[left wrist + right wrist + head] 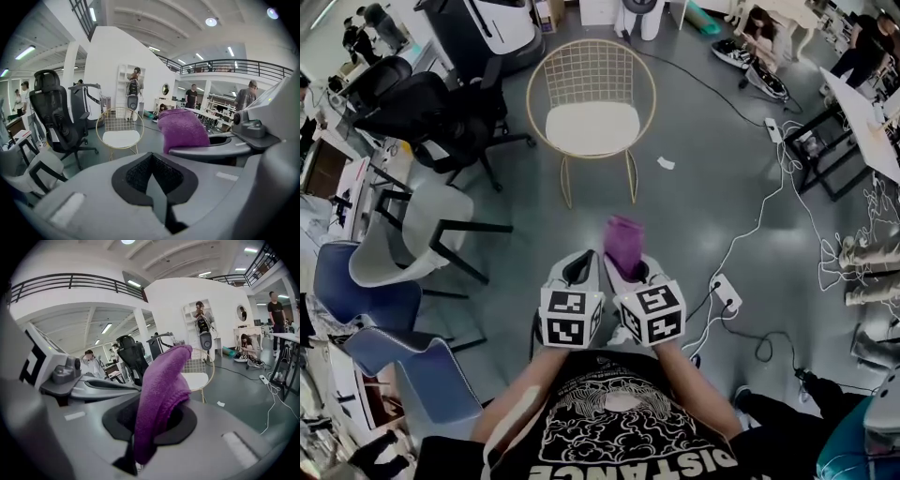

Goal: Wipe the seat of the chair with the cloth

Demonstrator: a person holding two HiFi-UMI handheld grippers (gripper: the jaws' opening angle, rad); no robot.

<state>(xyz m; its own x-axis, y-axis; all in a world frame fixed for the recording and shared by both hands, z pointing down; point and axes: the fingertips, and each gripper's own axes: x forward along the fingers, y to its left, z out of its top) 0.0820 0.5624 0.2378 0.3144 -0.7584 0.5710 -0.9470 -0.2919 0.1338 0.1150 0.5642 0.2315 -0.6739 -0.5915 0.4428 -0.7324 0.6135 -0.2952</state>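
Observation:
A gold wire chair [592, 89] with a round white seat [592, 127] stands on the grey floor some way ahead of me. The same chair [120, 129] shows far off in the left gripper view. My right gripper [628, 267] is shut on a purple cloth [624, 244], which sticks up out of its jaws and fills the middle of the right gripper view as a folded cloth [159, 399]. Beside it on the left, my left gripper [577, 269] is shut with nothing between its jaws. Both grippers are held close to my body, well short of the chair.
Black office chairs [431, 108] stand at the left, with white and blue chairs [389, 281] nearer me. Cables and a power strip [727, 292] lie on the floor to my right. Desks [862, 122] and several people fill the far edges.

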